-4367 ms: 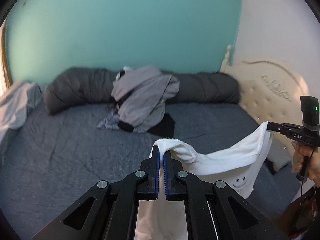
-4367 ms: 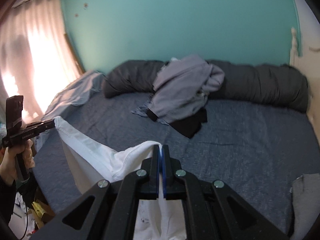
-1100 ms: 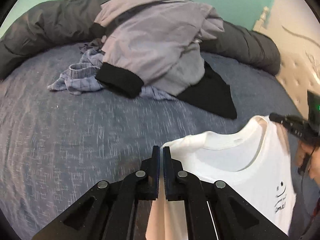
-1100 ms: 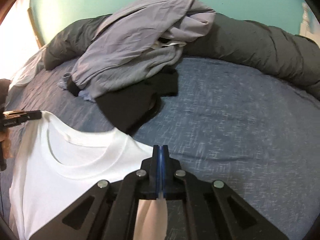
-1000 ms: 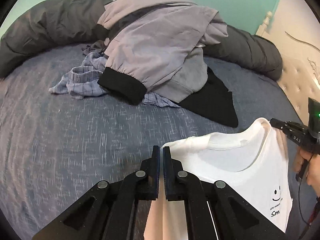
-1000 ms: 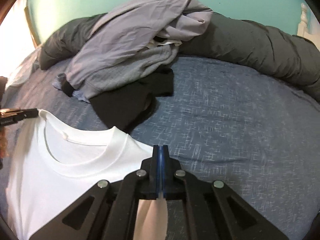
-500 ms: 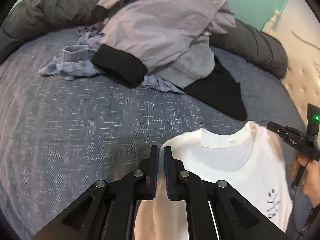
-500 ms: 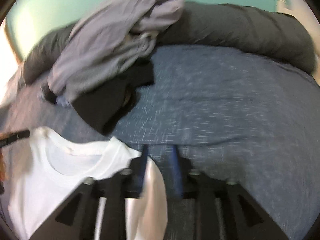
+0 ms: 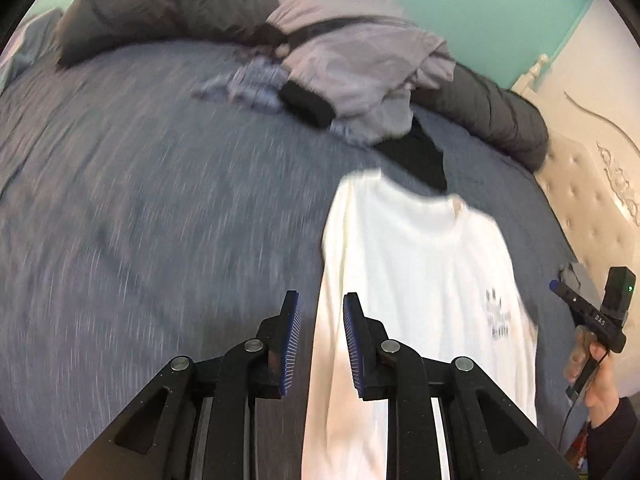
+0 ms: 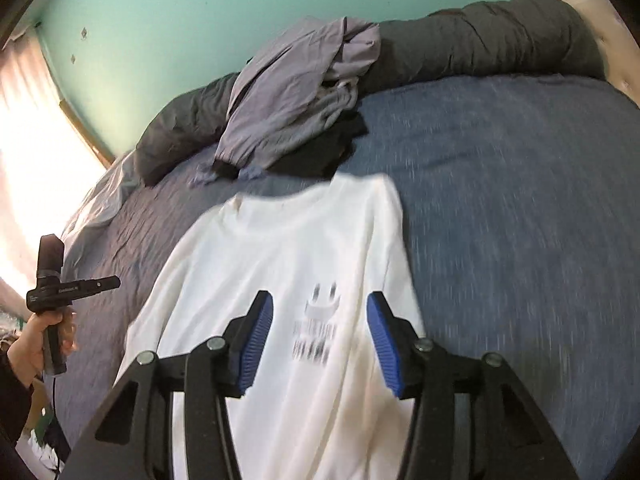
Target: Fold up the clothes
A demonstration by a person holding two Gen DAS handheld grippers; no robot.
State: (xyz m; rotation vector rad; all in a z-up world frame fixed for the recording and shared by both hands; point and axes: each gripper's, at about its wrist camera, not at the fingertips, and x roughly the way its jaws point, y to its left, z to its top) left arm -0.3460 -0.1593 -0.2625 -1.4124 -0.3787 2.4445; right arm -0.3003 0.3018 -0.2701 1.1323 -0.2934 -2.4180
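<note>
A white T-shirt (image 10: 304,248) is spread flat on the blue bedspread (image 10: 520,208), collar toward a pile of grey and black clothes (image 10: 296,96). The left gripper (image 9: 319,322) and right gripper (image 10: 320,320) have just been opening; both are released, nothing pinched between their jaws

You're looking at the bed (image 9: 140,200), blue cover: white T-shirt (image 9: 420,280) lying flat on it, heap of grey and black clothes (image 9: 360,80) sitting behind, dark rolled duvet (image 10: 480,52) lying along the far edge.
</note>
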